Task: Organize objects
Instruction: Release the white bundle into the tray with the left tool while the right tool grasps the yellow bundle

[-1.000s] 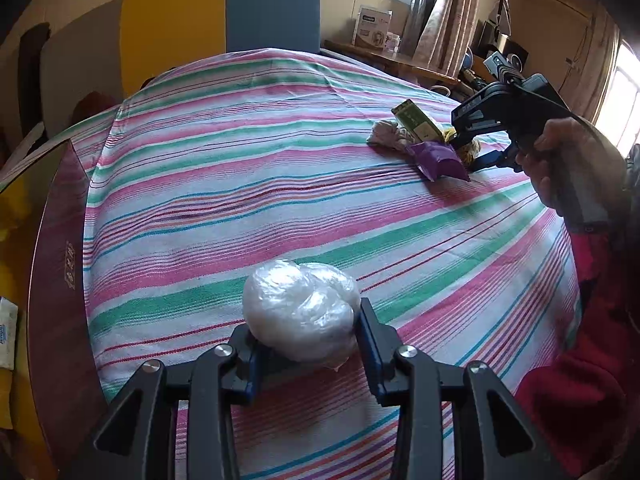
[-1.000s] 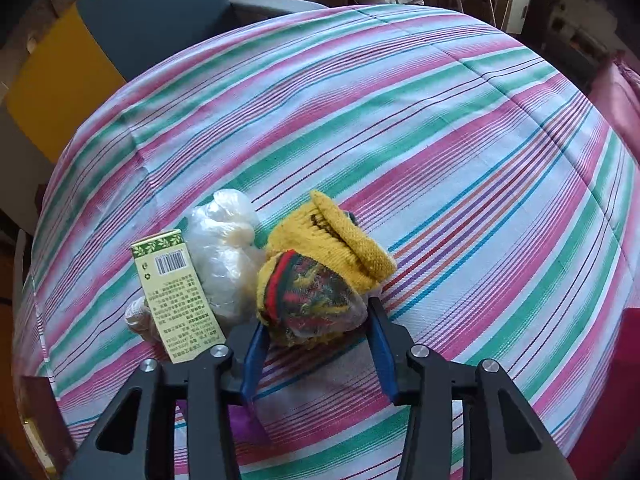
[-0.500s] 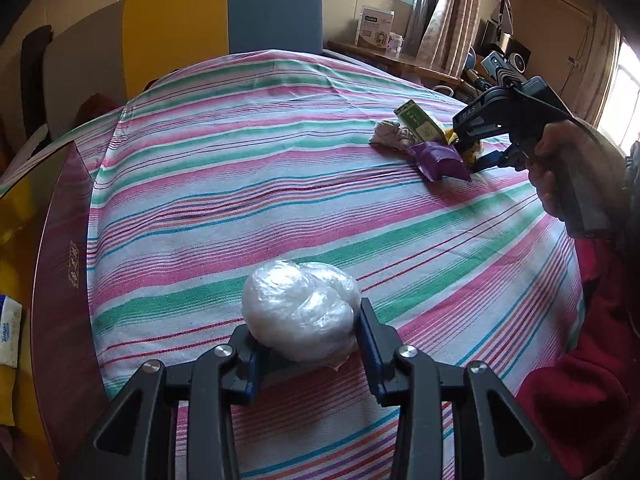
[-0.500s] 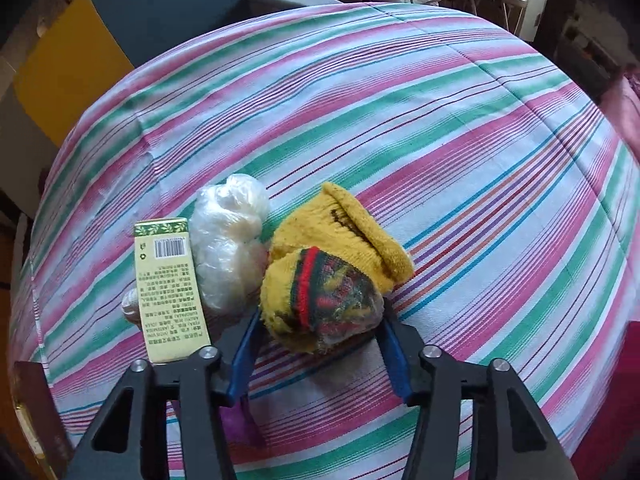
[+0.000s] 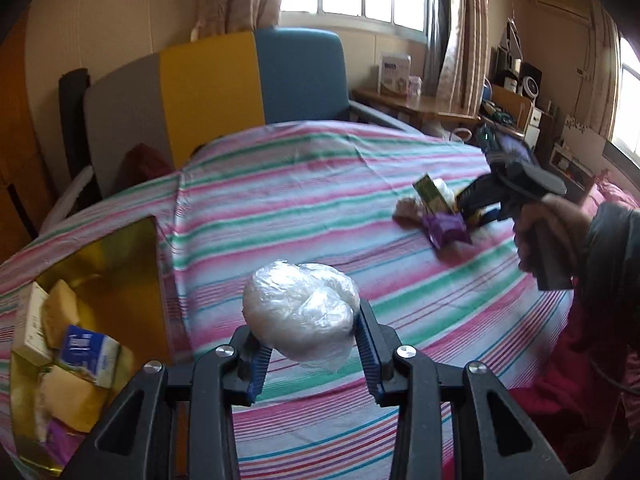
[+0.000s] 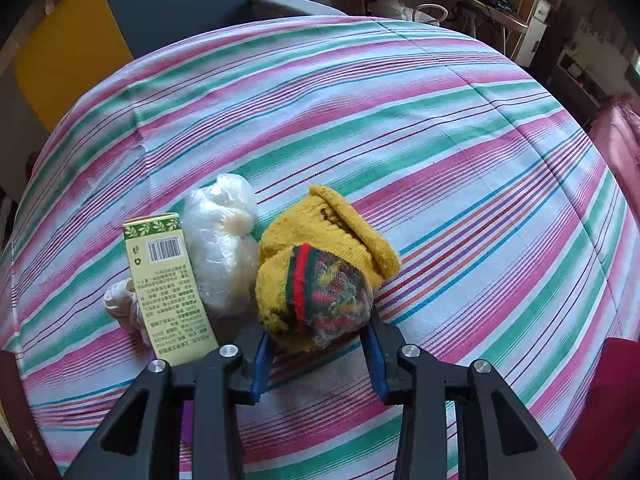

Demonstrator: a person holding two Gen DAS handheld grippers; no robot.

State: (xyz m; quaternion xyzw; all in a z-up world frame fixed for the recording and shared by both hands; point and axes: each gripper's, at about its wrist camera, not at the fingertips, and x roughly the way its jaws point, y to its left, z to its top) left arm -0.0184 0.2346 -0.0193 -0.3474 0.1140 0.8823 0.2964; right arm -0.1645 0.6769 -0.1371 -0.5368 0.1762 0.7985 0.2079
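I see the striped cloth-covered table (image 6: pixel 400 120) filling my right wrist view, with a green-and-cream box (image 6: pixel 168 284), a clear plastic bundle (image 6: pixel 222 244) and a yellow knitted sock (image 6: pixel 320 264) lying side by side at lower left, and a purple packet (image 5: pixel 446 230) at the right in the left view.

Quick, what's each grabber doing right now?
Left gripper: shut on the plastic bag, lifted.
Right gripper: shut on the yellow sock.
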